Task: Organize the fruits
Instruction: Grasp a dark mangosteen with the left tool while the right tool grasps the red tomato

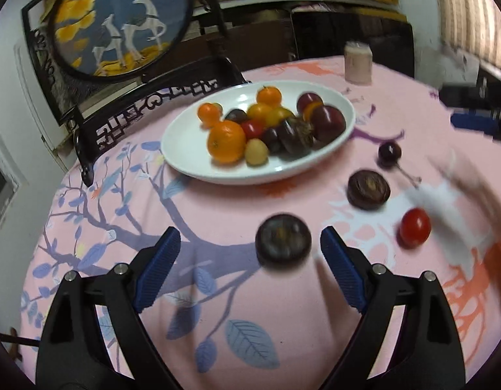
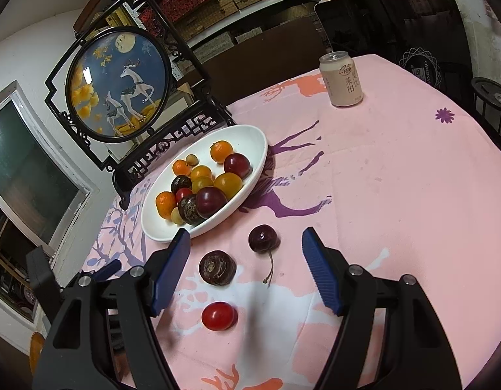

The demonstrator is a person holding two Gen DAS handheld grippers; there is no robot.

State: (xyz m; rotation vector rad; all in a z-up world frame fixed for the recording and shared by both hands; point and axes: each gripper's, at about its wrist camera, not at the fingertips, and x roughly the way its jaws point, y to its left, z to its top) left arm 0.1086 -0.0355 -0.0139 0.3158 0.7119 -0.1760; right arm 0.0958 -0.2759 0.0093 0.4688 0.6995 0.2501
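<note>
A white oval plate [image 1: 185,159] [image 2: 250,136] holds oranges, plums, small tomatoes and dark fruits. Loose on the pink cloth lie a dark round fruit [image 1: 282,240], a second dark wrinkled fruit [image 1: 369,189] [image 2: 217,267], a dark cherry with a stem [image 1: 389,154] [image 2: 264,238] and a red tomato [image 1: 414,227] [image 2: 218,316]. My left gripper [image 1: 250,243] is open, with the nearest dark fruit between its fingertips, closer to the right finger. My right gripper [image 2: 245,243] is open above the cherry and the wrinkled fruit. It shows as a blur at the right of the left wrist view.
A drink can [image 1: 357,62] [image 2: 341,79] stands at the far side of the round table. A black-framed round deer picture [image 1: 120,19] [image 2: 118,84] stands behind the plate at the table's far left edge. Shelves and dark furniture lie beyond.
</note>
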